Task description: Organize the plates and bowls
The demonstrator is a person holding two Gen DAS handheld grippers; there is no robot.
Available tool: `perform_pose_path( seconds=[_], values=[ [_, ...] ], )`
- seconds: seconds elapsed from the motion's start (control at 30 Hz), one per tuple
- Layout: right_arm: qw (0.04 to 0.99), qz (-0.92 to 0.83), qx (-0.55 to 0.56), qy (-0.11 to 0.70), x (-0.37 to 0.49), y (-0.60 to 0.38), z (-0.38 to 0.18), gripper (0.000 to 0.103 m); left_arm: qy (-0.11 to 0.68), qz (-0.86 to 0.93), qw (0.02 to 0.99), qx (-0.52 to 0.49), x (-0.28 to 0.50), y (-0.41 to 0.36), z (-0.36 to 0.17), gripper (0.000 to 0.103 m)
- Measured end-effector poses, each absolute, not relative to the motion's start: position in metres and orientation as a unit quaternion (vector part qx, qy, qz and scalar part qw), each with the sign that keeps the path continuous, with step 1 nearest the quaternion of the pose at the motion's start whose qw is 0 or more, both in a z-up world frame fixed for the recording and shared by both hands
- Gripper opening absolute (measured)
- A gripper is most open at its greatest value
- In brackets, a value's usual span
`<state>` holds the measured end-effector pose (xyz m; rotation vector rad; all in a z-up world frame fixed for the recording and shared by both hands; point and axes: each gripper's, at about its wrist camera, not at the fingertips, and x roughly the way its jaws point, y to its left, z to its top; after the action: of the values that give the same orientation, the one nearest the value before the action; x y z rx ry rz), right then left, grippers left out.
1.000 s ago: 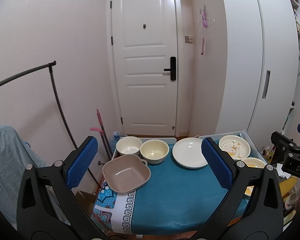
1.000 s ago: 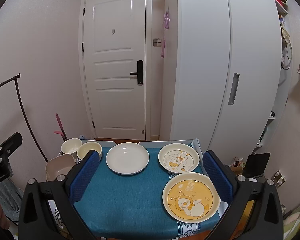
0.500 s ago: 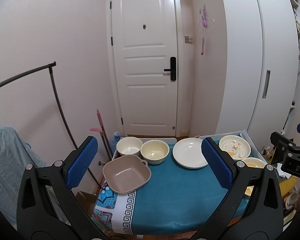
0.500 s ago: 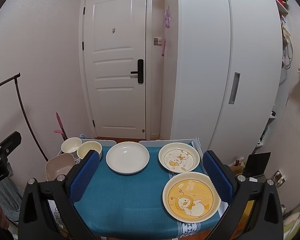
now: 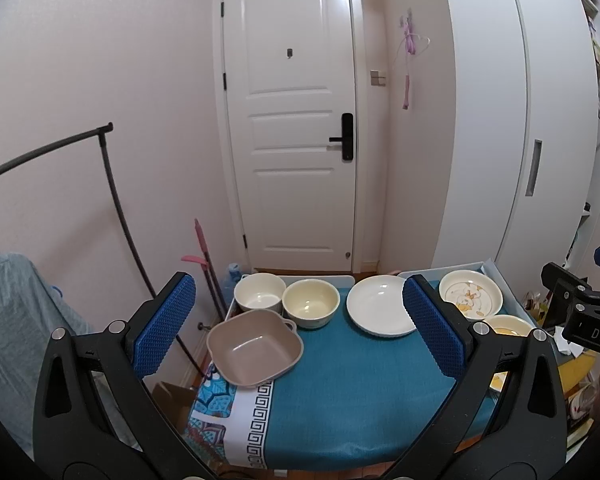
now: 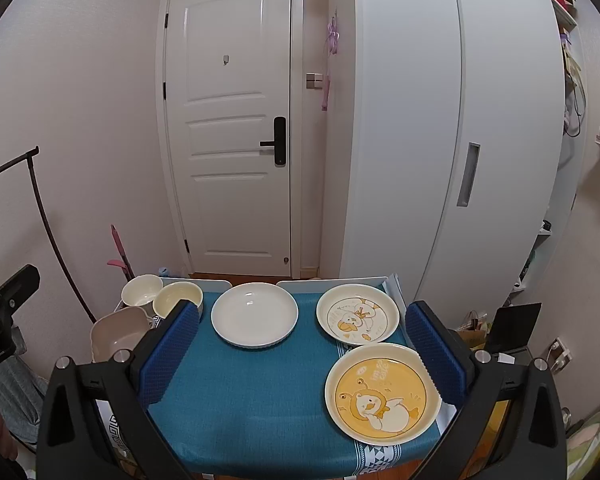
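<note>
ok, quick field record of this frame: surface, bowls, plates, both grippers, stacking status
surface: table under blue cloth
bowls: white bowl and cream bowl side by side at far left; square tan bowl nearer, at left edge
plates: plain white plate far centre; pale duck plate far right; yellow duck plate near right
left gripper: open, empty, above the table's near side
right gripper: open, empty, above the table's near side
stacking: none yet, every dish lies separately
</note>
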<state>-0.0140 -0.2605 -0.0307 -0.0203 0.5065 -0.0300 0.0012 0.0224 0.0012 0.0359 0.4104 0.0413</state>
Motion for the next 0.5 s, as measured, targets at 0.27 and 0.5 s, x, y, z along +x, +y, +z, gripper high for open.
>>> perform_pose_path(
  seconds=[0.27,0.5],
  values=[
    [0.968,-0.013,-0.009,0.252,-0.0124,-0.2599,-0.0324,0.103,0.204,0.020,0.979,0.019,0.0022,0.0206,0.0024,0.103],
    [0.967,-0.016,-0.008,0.255,-0.0095,-0.2599,-0.0317,0.103,0.214,0.015,0.977,0.019,0.0088,0.0180,-0.0004,0.103]
  ],
)
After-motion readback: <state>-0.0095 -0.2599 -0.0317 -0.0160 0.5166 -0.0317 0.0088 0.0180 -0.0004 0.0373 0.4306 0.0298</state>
